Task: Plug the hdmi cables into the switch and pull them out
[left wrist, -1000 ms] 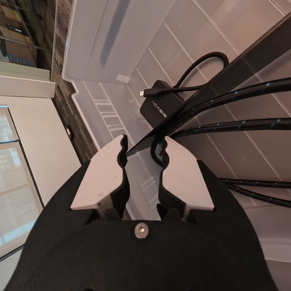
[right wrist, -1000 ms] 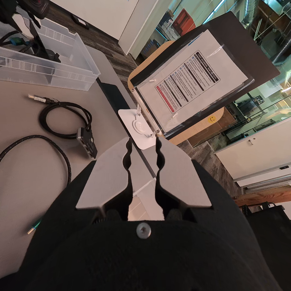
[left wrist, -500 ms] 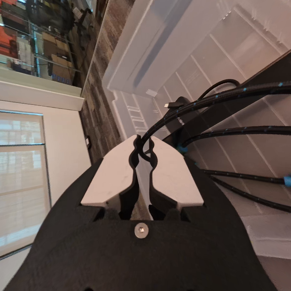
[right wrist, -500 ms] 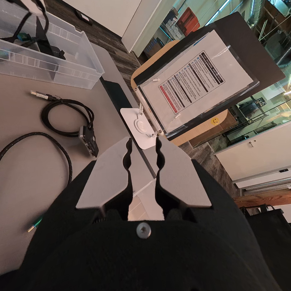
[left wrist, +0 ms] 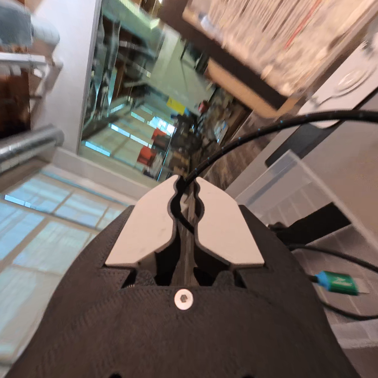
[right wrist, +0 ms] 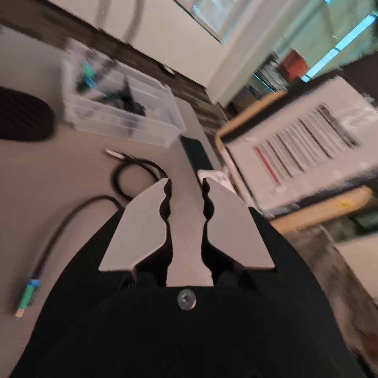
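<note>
In the left wrist view my left gripper is shut on a black braided HDMI cable, which arcs up and to the right from between the fingers. A green and blue HDMI plug lies low at the right inside the clear bin. In the right wrist view my right gripper is open and empty above the grey table. A second HDMI cable with a green and blue plug lies on the table at the left. The switch's coiled black lead shows; the switch itself is hidden behind my left finger.
The clear bin with more cables stands at the back of the table. A dark rounded object sits to its left. A sign stand with a printed sheet and its white base stand at the table's right edge. Both views are motion-blurred.
My left gripper closed on the braided cable and has lifted and swung up out of the bin. My right gripper has moved, so the table and bin sit more central in its view.
</note>
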